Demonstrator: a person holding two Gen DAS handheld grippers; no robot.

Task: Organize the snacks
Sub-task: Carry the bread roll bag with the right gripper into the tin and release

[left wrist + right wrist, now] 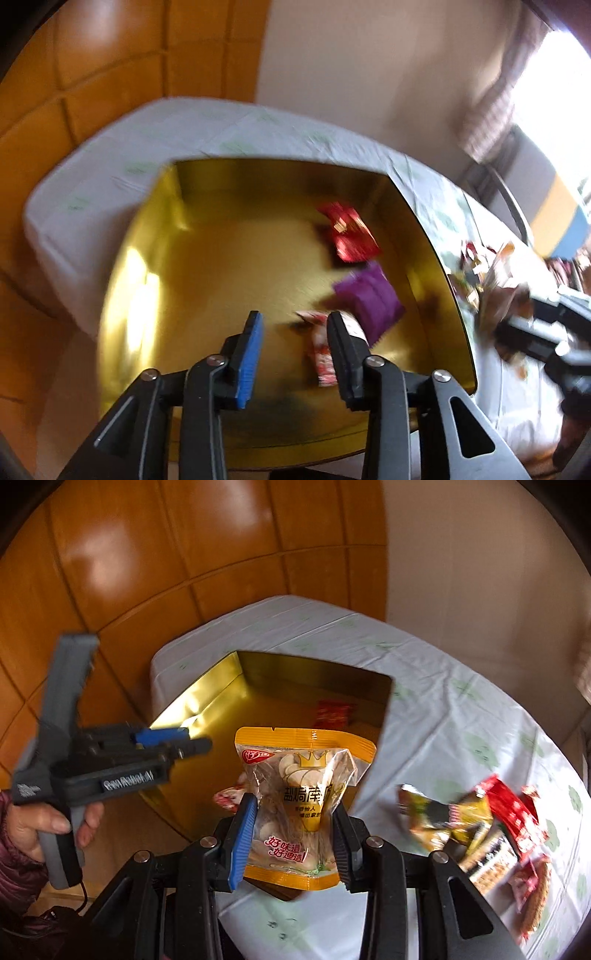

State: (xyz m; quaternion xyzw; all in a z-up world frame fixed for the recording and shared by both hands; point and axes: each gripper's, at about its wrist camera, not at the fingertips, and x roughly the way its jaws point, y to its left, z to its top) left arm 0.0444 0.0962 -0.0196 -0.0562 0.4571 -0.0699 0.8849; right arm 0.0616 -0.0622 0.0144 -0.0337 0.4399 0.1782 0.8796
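Note:
A gold tin box (207, 295) stands on the table; it also shows in the right wrist view (207, 705). Inside it lie a red packet (351, 232), a purple packet (369, 299) and a pink-white packet (321, 350). My left gripper (295, 325) is open and empty above the box, over the pink-white packet; it shows from the side in the right wrist view (192, 740). My right gripper (293, 812) is shut on a yellow-and-clear snack pouch (303, 797) and holds it above the box's near right edge.
A pile of loose snack packets (487, 830) lies on the white patterned tablecloth (424, 686) right of the box; it shows blurred in the left wrist view (487, 280). Orange wood panelling (147, 554) stands behind the table.

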